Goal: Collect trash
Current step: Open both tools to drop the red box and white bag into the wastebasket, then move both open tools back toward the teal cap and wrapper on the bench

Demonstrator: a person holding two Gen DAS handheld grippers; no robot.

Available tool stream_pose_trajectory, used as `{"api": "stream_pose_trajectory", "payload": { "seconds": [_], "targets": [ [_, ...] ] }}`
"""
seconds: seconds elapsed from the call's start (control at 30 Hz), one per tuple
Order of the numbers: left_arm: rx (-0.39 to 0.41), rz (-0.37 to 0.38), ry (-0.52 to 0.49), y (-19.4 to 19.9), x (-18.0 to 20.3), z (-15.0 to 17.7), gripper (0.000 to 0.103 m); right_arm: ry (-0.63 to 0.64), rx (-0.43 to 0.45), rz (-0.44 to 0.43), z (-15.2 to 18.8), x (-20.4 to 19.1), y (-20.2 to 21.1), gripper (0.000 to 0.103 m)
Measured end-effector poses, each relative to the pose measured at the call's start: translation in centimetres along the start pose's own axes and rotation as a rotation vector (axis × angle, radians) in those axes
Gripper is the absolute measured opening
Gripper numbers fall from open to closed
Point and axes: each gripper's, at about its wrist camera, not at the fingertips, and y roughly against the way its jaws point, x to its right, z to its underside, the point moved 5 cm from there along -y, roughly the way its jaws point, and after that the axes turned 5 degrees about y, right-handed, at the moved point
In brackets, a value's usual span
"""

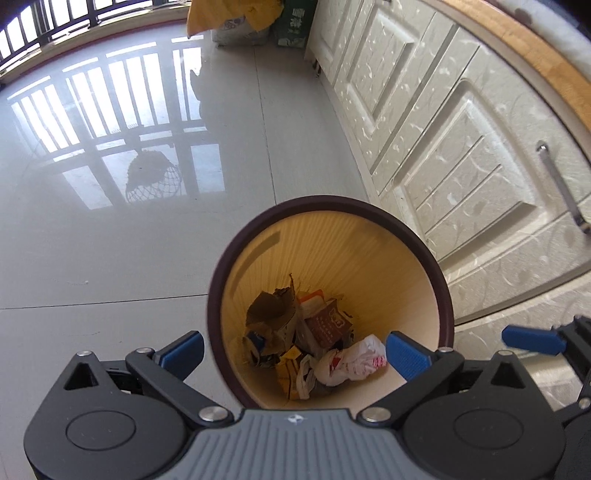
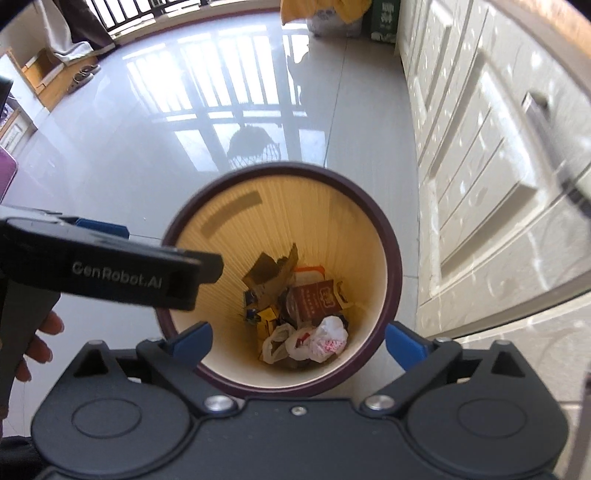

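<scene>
A round bin (image 1: pixel 328 201) with a dark brown rim and ribbed tan inside stands on the floor below both grippers. At its bottom lies trash: a white plastic bag (image 1: pixel 354 360) with red print, a brown carton (image 1: pixel 328 325), torn cardboard (image 1: pixel 269 308) and yellow packets. My left gripper (image 1: pixel 295 354) hangs open over the bin's near rim, nothing between its blue pads. The right wrist view shows the same bin (image 2: pixel 280 170), bag (image 2: pixel 325 341) and carton (image 2: pixel 317 301). My right gripper (image 2: pixel 299 343) is open and empty above it. The left gripper's black body (image 2: pixel 110 273) crosses at left, held by a hand (image 2: pixel 40 343).
White cabinet doors (image 1: pixel 443 147) with a metal handle (image 1: pixel 561 184) run along the right, close to the bin. A yellow bag (image 1: pixel 229 14) and green box (image 1: pixel 295 22) stand at the far end. Glossy grey floor tiles (image 1: pixel 110 258) spread left. Slippers (image 2: pixel 81 74) lie far left.
</scene>
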Motion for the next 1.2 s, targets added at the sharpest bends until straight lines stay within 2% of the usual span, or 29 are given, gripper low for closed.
{"api": "stream_pose_trajectory", "payload": {
  "seconds": [0.2, 0.6, 0.8, 1.1, 1.2],
  "targets": [
    [0.021, -0.009, 0.019, 3.8, -0.8, 1.0, 0.103, 0.024, 0.032, -0.008, -0.1, -1.0, 3.5, 0.103],
    [0.043, -0.048, 0.035, 10.3, -1.2, 3.2, 0.103, 0.041, 0.092, 0.046, 0.2, -1.3, 10.6, 0.103],
    [0.083, -0.059, 0.031, 13.9, -0.8, 4.4, 0.103, 0.037, 0.116, 0.062, 1.0, -0.9, 13.3, 0.103],
    [0.161, -0.131, 0.015, 18.8, -0.5, 6.2, 0.103, 0.036, 0.174, 0.057, 2.1, -1.0, 17.4, 0.103],
    [0.176, -0.134, 0.017, 20.1, -0.5, 6.9, 0.103, 0.033, 0.199, 0.063, 2.7, -0.8, 19.1, 0.103]
  ]
}}
